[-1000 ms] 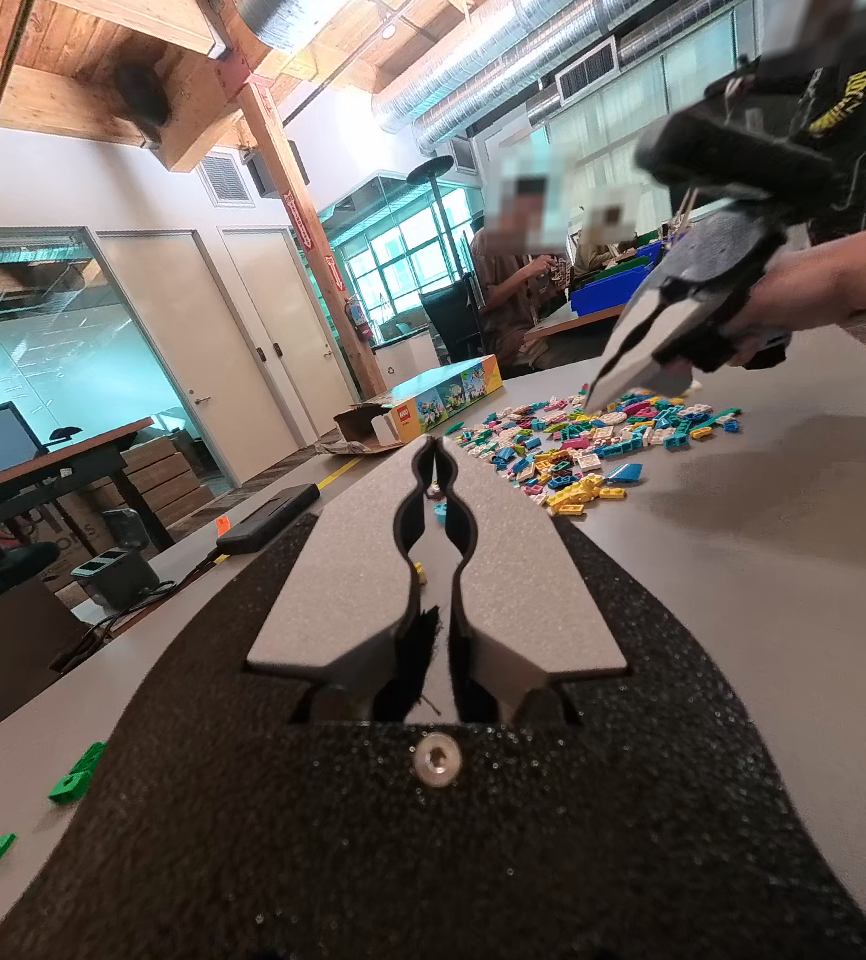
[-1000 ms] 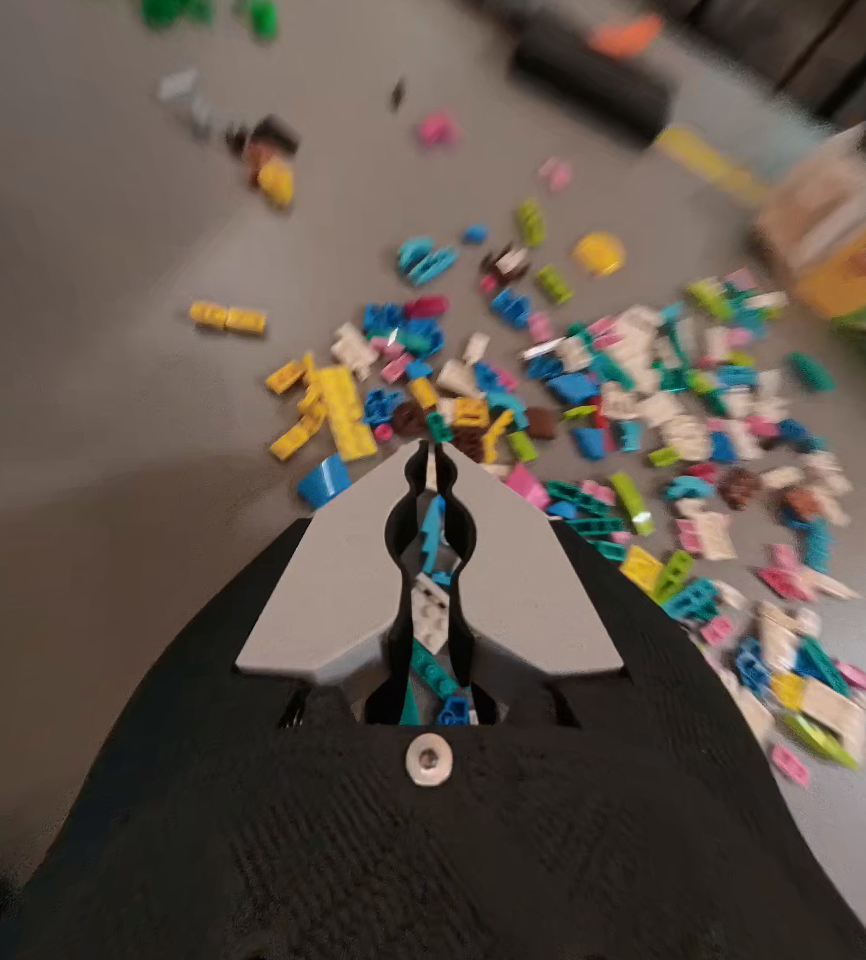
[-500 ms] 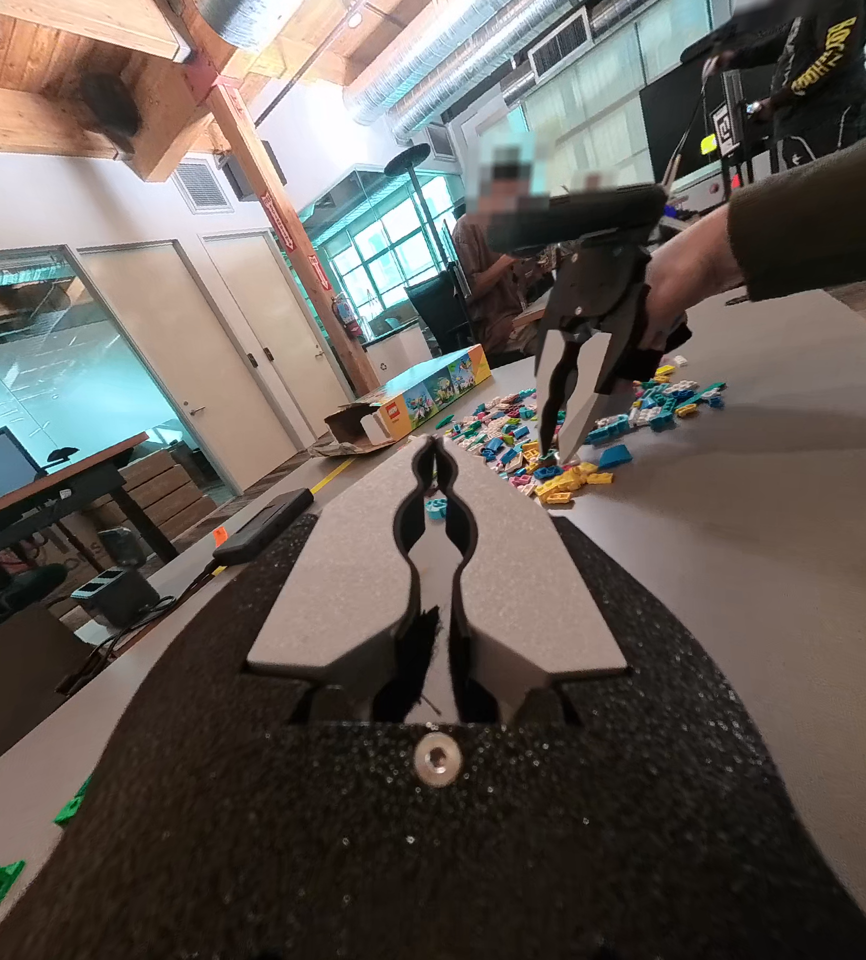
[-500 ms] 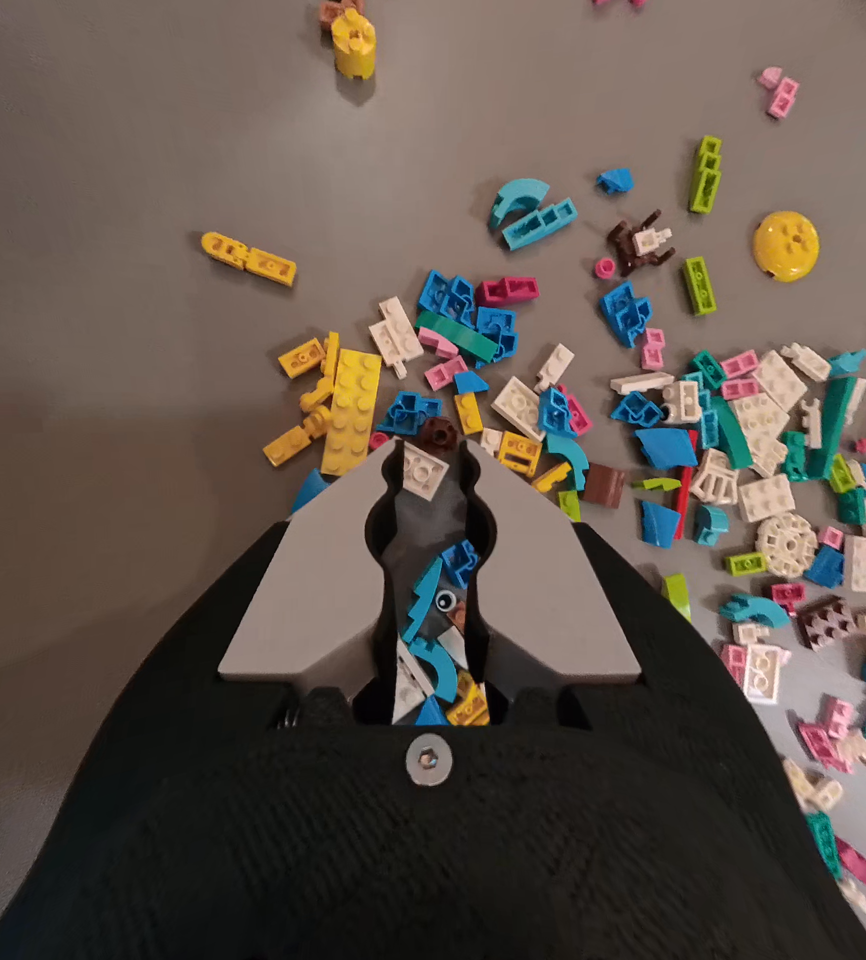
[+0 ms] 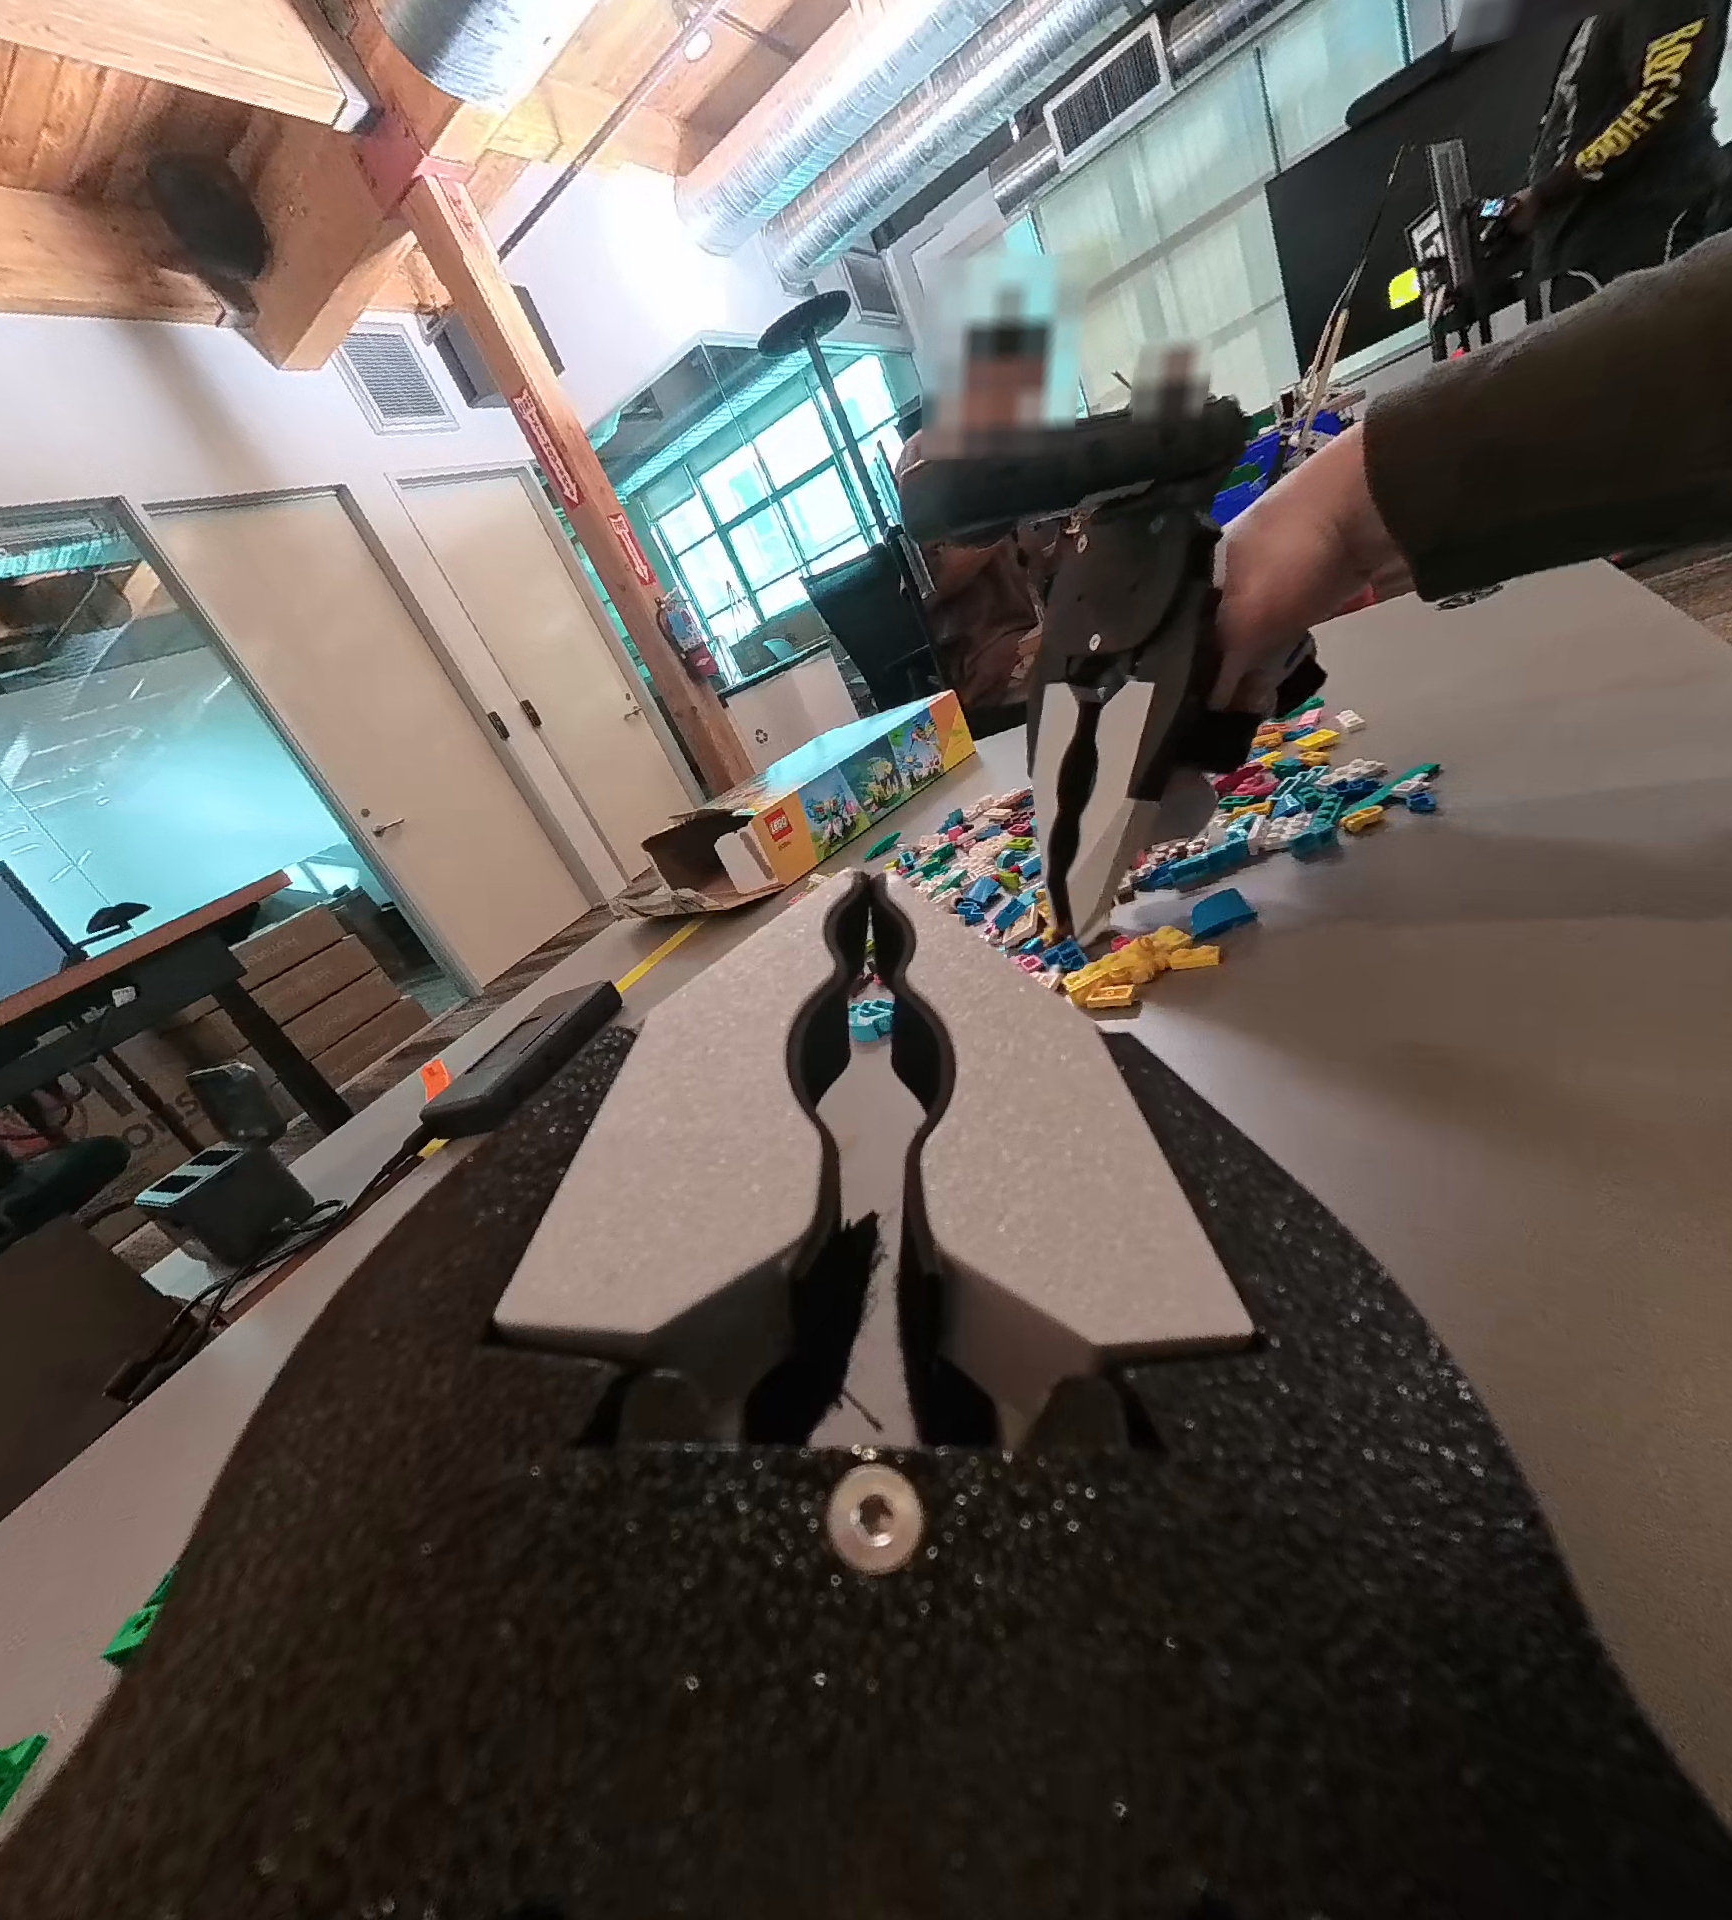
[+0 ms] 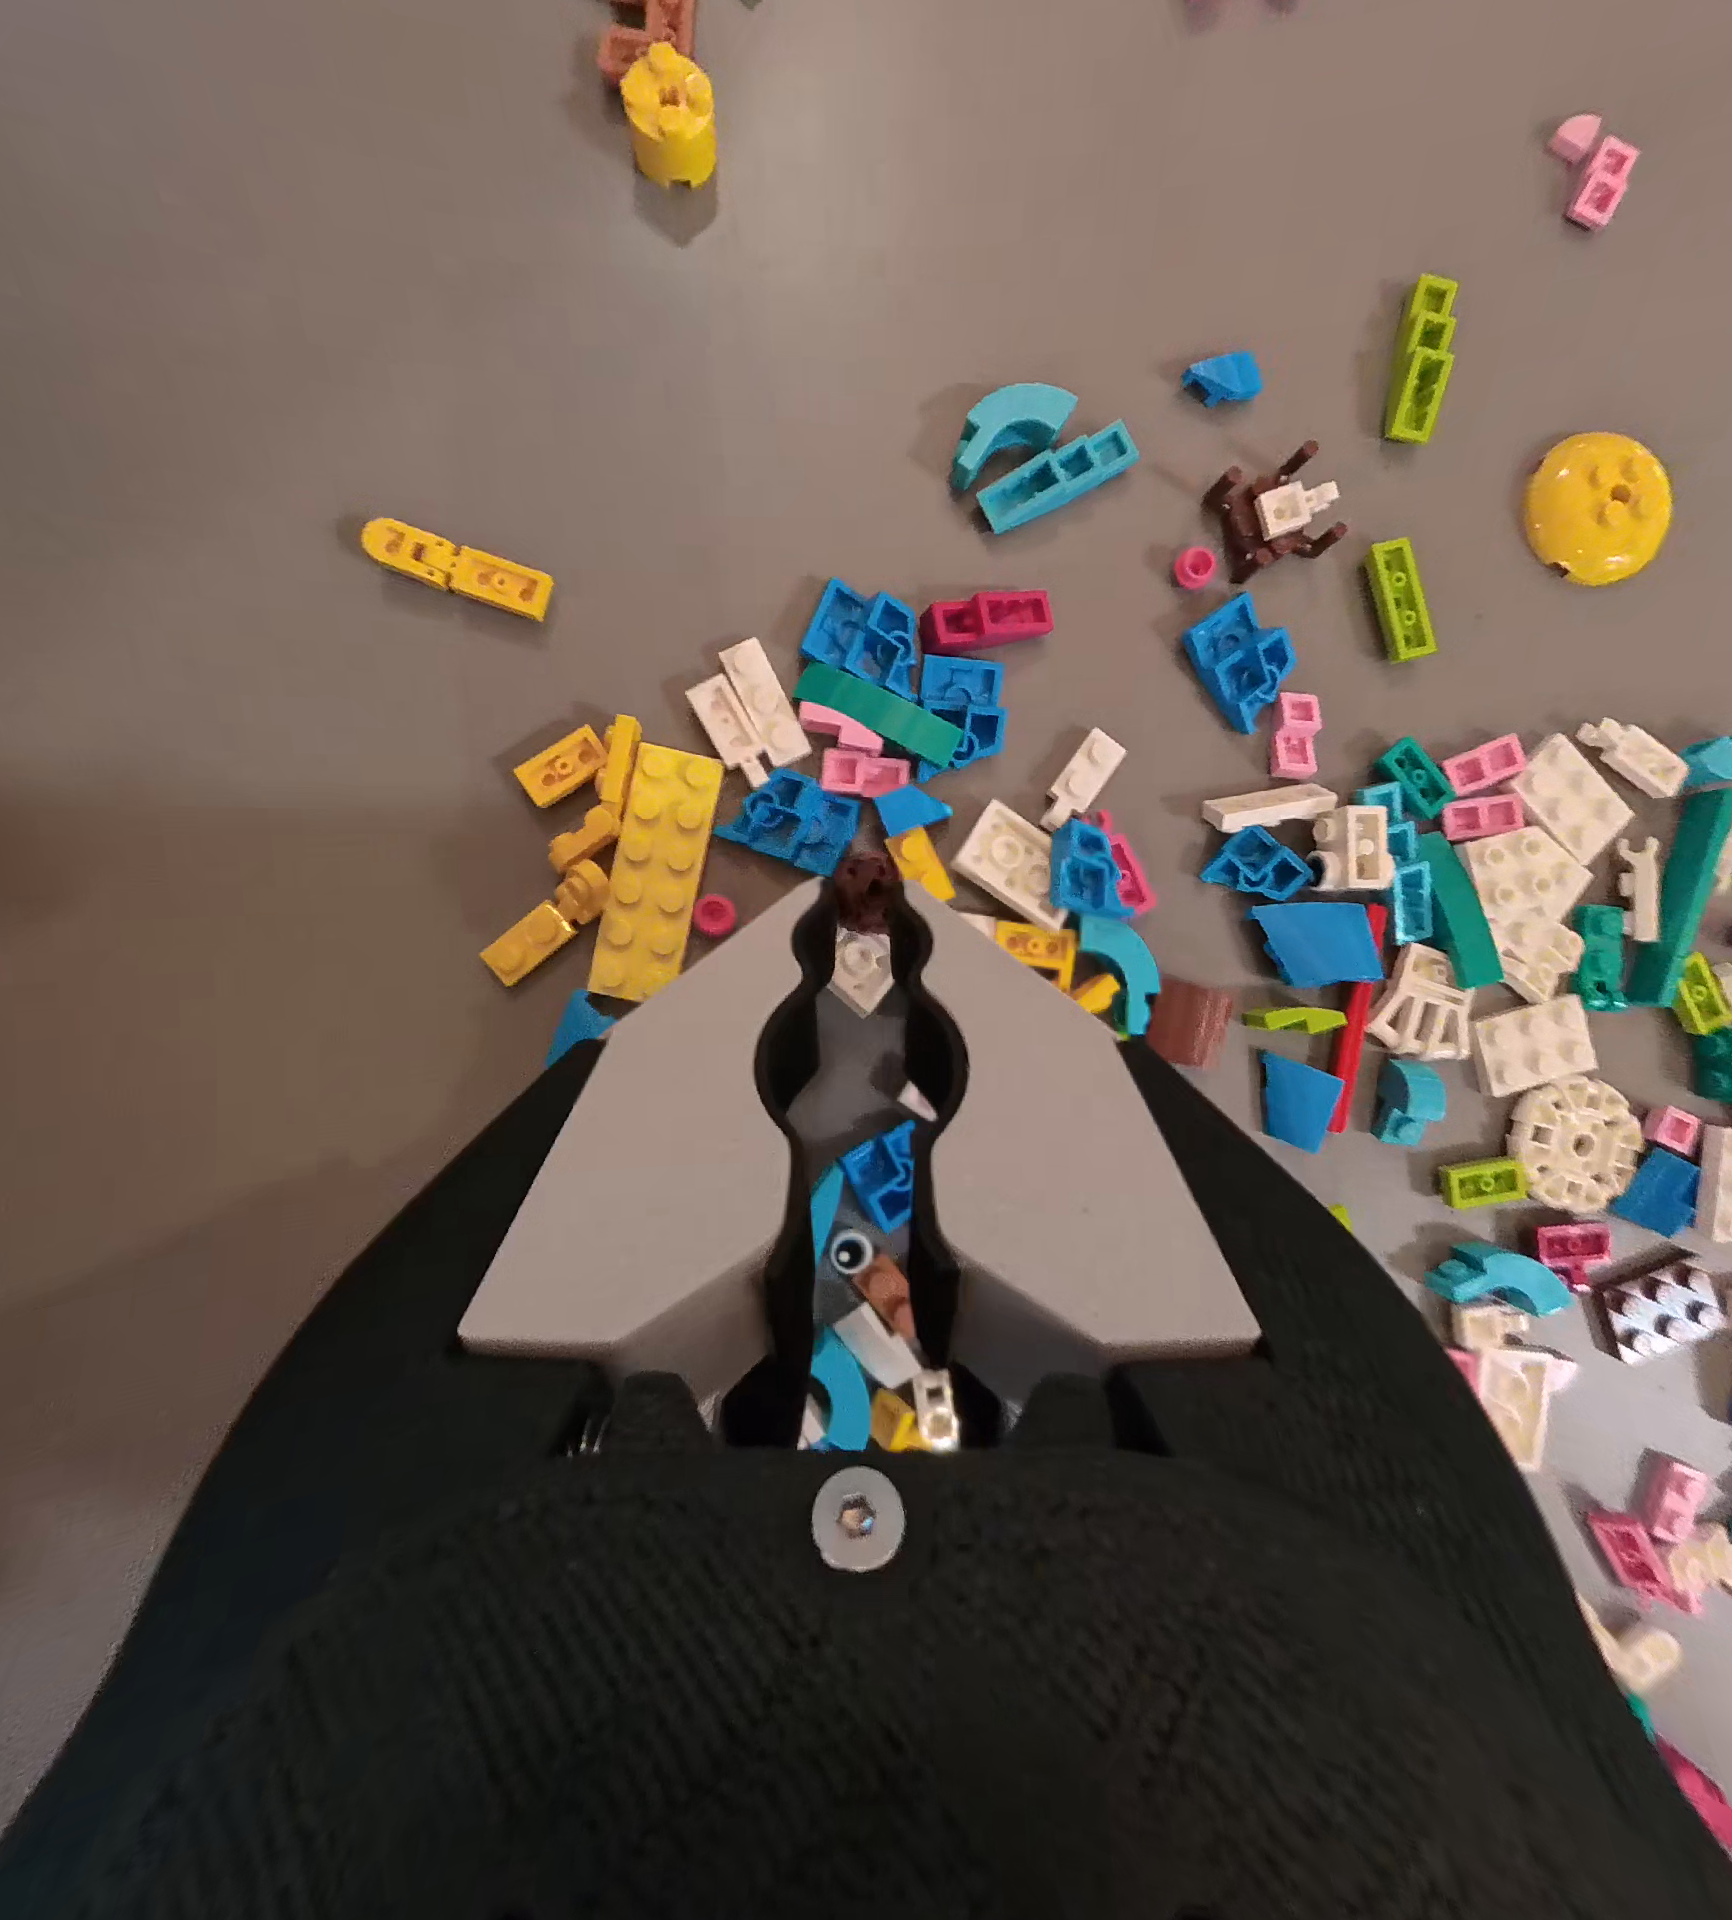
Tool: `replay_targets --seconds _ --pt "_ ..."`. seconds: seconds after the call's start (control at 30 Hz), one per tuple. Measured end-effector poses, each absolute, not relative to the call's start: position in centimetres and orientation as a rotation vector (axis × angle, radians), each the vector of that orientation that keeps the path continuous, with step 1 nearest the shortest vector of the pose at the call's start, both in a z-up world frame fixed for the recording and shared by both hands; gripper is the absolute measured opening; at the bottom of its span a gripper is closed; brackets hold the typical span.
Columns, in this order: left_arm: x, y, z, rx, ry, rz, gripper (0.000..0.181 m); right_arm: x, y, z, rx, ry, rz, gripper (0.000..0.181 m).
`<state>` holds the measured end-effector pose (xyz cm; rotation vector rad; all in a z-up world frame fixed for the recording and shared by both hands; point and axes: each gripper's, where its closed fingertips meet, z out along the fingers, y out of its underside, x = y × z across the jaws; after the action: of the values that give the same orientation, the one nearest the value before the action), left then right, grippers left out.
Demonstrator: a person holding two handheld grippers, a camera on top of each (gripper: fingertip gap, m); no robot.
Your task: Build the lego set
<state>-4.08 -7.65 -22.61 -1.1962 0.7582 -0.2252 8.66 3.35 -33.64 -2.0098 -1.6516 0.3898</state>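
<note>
Right now, target: I have the right gripper tipped down over the near-left fringe of the loose lego pieces on the grey table, because the small dark brown round piece I want lies there.
Right claw: its tips are drawn nearly together around that brown stud; I judge they have just pinched it, though it sits at table level, not lifted.
Seen from the side: in the left wrist view the right gripper stands steep, tips down among the yellow bits, so only the tips enter the clutter.
Neighbours: a long yellow plate lies just left of the tips, and a white piece shows in the gap behind them, so a crowded pick.
Left claw: the left gripper lies low over the table, its tips almost meeting with nothing between them; I keep it back from the pile to leave room.
Box: the set's carton lies beyond the pile, open at one end.
Progress: I judge the build barely begun, since the pieces lie mostly loose.
</note>
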Motion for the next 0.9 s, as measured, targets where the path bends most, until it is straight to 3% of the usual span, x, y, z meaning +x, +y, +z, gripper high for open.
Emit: replay_targets --seconds 0.13,0.3,0.43,0.5,0.8,0.9 --pt "-4.0 -7.7 -22.6 -1.200 0.759 -0.230 0.000 8.6 3.4 -33.1 -2.013 -1.578 0.422 0.008" --pt "-3.8 -8.3 -21.9 -1.148 0.762 -0.248 0.000 4.1 -0.5 -28.5 -2.050 -1.204 1.187 0.008" --pt "-2.4 -9.2 -21.8 -1.122 0.822 -0.279 0.040 1.3 -5.0 -24.9 -1.981 -1.103 1.750 0.007" --pt "-1.7 -9.6 -22.2 -1.110 0.874 -0.254 0.051 0.2 -7.1 -24.1 -1.942 -1.126 1.906 0.007" --pt "-0.7 -9.7 -22.8 -1.090 0.933 -0.072 0.036 -3.0 -11.0 -21.6 -1.802 -1.143 2.250 0.008" --pt "-1.4 -9.4 -22.3 -1.105 0.891 -0.038 0.014 -3.3 -11.2 -21.7 -1.801 -1.152 2.266 0.008"
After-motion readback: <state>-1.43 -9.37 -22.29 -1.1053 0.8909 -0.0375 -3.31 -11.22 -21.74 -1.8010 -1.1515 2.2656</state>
